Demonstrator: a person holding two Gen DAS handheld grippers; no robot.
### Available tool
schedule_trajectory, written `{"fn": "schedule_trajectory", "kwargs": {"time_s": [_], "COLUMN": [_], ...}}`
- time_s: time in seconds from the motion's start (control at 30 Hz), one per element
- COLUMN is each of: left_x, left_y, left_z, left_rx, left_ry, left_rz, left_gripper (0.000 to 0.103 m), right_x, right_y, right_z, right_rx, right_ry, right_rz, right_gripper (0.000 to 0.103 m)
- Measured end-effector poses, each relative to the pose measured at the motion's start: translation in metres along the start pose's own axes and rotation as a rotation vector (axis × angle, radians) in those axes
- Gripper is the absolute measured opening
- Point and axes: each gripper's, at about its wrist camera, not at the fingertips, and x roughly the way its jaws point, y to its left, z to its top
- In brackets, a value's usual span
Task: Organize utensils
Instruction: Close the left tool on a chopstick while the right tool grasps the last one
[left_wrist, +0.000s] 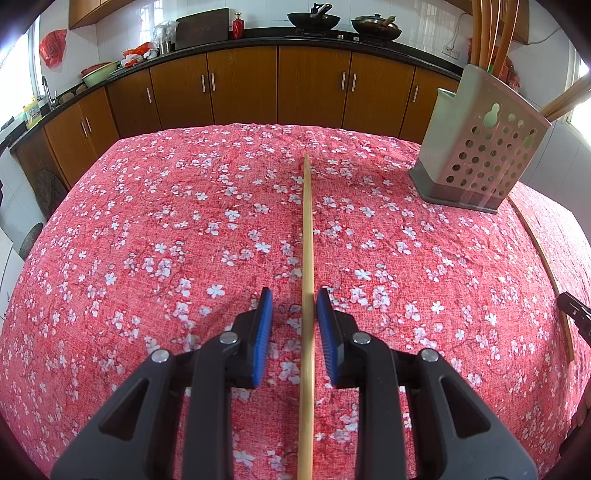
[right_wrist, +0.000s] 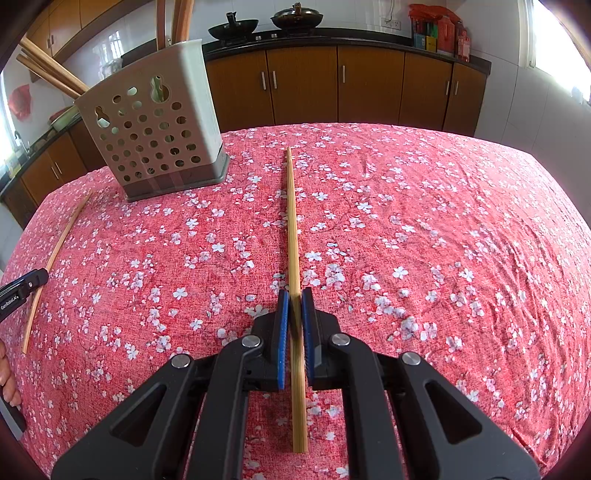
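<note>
In the left wrist view a bamboo chopstick (left_wrist: 307, 258) lies on the red floral tablecloth, running between the blue pads of my left gripper (left_wrist: 293, 297), which is open around it without pinching. In the right wrist view my right gripper (right_wrist: 294, 295) has its pads closed on another chopstick (right_wrist: 293, 229) that points away from me. The perforated grey utensil holder (left_wrist: 484, 155) stands at the table's far right in the left wrist view, and it also shows in the right wrist view (right_wrist: 151, 136) at the far left. It holds several wooden utensils.
The table (left_wrist: 147, 221) is covered in red cloth with white blossoms. Each view shows the other gripper's chopstick at its edge (left_wrist: 546, 266) (right_wrist: 55, 258). Brown kitchen cabinets (left_wrist: 258, 85) and a counter with woks (left_wrist: 314, 18) stand behind the table.
</note>
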Motion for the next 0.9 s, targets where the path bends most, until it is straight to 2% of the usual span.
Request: {"fn": "schedule_trajectory", "kwargs": {"time_s": [0.9], "left_x": [0.0006], "left_y": [-0.0006], "left_z": [0.0003], "left_rx": [-0.001], "left_ry": [0.000], "left_rz": [0.001], "left_gripper": [0.026], "right_x": [0.0000], "right_y": [-0.0006], "right_z": [0.0002], "right_rx": [0.003], "right_ry": [0.000], "right_rz": [0.000], "right_gripper": [0.008]}}
